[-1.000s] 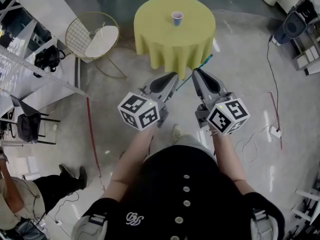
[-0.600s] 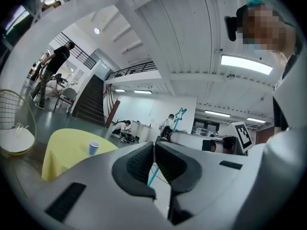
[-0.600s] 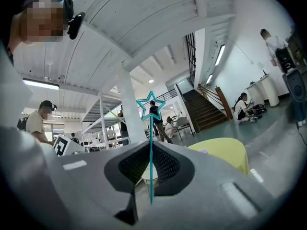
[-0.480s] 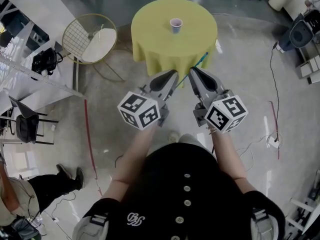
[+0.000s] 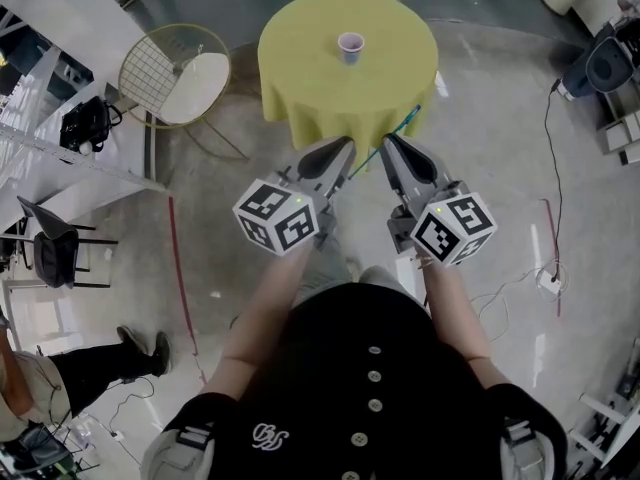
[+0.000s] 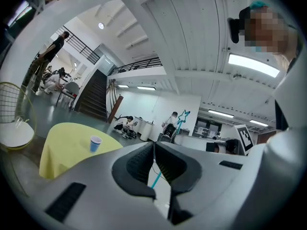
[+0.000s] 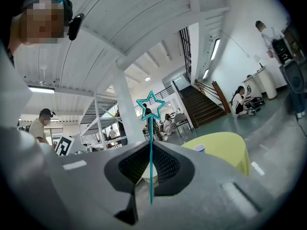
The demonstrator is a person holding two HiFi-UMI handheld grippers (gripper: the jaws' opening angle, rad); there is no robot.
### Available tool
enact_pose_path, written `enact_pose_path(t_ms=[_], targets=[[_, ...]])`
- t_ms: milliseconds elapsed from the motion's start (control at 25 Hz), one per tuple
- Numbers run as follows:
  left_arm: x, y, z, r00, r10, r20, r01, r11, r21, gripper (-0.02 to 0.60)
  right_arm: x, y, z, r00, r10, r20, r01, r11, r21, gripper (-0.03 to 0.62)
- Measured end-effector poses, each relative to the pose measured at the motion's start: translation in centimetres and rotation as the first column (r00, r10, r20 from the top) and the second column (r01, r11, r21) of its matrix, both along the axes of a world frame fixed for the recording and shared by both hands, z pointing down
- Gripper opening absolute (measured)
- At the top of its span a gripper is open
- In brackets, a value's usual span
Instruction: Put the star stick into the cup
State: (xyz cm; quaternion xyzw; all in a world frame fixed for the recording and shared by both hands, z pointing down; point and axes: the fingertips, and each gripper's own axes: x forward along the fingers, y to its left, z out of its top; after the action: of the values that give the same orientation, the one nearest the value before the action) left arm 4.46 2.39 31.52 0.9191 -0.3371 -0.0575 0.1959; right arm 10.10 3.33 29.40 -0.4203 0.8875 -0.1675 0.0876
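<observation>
A small purple paper cup (image 5: 350,45) stands upright on the round yellow-clothed table (image 5: 330,88) ahead of me. My right gripper (image 5: 389,141) is shut on the teal star stick (image 5: 398,128), which slants up to the right over the table's near edge. In the right gripper view the stick (image 7: 150,166) rises between the shut jaws of the right gripper (image 7: 150,146), its star outline above them; the cup (image 7: 199,148) sits to the right on the table (image 7: 225,145). My left gripper (image 5: 344,147) is beside it, shut and holding nothing. The left gripper view shows the left gripper (image 6: 153,146), cup (image 6: 95,143) and star (image 6: 182,116).
A gold wire chair (image 5: 180,68) with a white seat stands left of the table. Cables (image 5: 548,168) and a socket lie on the floor at right. A person's legs (image 5: 110,363) show at lower left. White shelving (image 5: 60,118) lines the left side.
The table and cup have drifted slightly in the head view as I step nearer. Both grippers keep the same pose, with the stick still held in the right one.
</observation>
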Motion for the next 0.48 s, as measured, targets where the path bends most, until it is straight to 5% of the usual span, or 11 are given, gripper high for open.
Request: enact_pose_path(t_ms=[480], targets=[[0.0,-7.9,0.1,0.998,0.051,-0.02,-0.052,0.999,-0.013,0.021,0.0,-8.5,0.1,0.999,0.035,-0.009,-0.035,0.999,-0.009,0.017]])
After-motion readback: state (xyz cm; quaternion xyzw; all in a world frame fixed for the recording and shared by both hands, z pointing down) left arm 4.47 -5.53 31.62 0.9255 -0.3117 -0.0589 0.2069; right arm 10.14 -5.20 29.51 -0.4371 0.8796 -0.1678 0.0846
